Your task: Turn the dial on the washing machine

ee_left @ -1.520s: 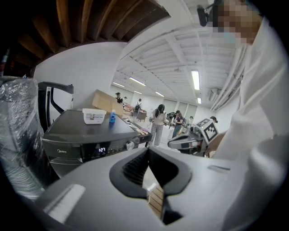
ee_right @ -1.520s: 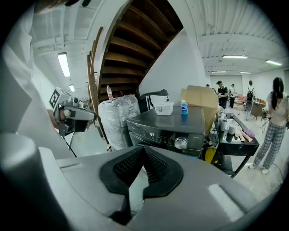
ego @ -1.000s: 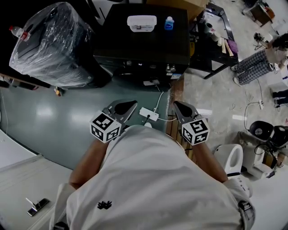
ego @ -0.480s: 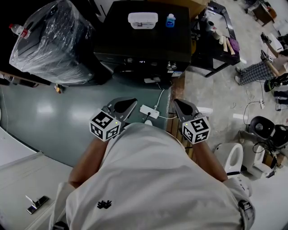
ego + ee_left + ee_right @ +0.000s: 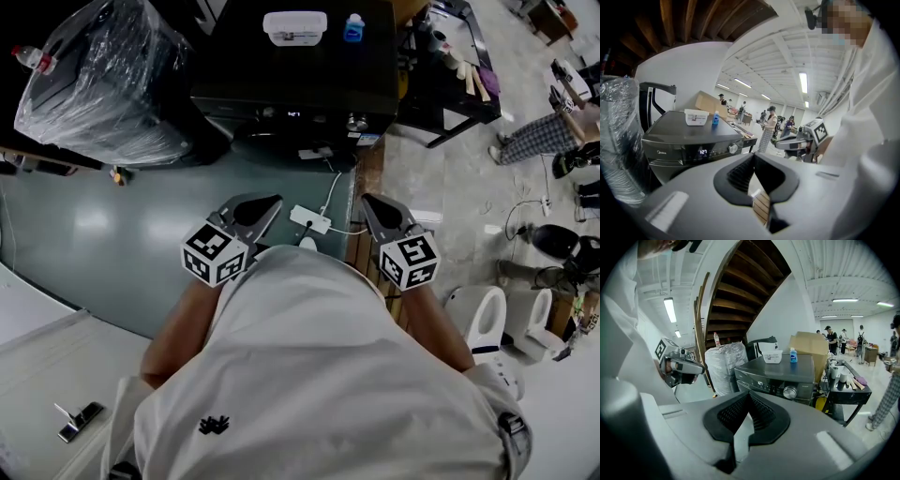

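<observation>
The dark washing machine (image 5: 291, 75) stands across the green floor from me, its round silver dial (image 5: 355, 121) at the right end of the front panel. My left gripper (image 5: 266, 202) and right gripper (image 5: 367, 201) are held side by side close to my body, well short of the machine, both shut with nothing in them. In the left gripper view the left gripper (image 5: 753, 156) points toward the dial (image 5: 733, 148). From the right gripper view, the right gripper (image 5: 748, 396) faces the dial (image 5: 789, 392) and a lit display beside it.
A white box (image 5: 294, 25) and a blue bottle (image 5: 353, 26) sit on the machine. A plastic-wrapped bulk (image 5: 94, 84) stands to its left, a black table (image 5: 441, 66) to its right. A white power strip (image 5: 309, 219) with cable lies on the floor between the grippers.
Both grippers keep their places and stay shut. The head view has drifted slightly, and a person at the right edge has walked on.
</observation>
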Motion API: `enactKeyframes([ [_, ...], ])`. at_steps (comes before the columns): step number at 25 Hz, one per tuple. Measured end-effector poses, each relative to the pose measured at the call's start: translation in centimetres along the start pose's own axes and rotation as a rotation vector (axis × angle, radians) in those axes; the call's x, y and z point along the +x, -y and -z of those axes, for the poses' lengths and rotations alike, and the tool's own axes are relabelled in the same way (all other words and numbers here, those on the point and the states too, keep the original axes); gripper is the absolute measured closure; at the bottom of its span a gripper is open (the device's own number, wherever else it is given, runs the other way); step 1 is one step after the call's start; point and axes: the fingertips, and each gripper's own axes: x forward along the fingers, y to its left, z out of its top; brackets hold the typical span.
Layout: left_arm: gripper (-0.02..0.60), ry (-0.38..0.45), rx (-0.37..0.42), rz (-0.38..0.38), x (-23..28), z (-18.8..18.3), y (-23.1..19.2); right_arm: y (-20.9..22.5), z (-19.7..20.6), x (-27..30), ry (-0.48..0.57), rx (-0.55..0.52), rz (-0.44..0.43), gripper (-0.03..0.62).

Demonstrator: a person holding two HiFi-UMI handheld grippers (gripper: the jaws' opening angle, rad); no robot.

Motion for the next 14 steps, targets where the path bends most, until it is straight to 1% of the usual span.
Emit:
enactKeyframes([
  [14,0.526,0.005,-0.021,-0.017,-0.1,0.8,-0.2,0.1,1.1,0.5,-0.018,-0.005,-0.01,0.592],
])
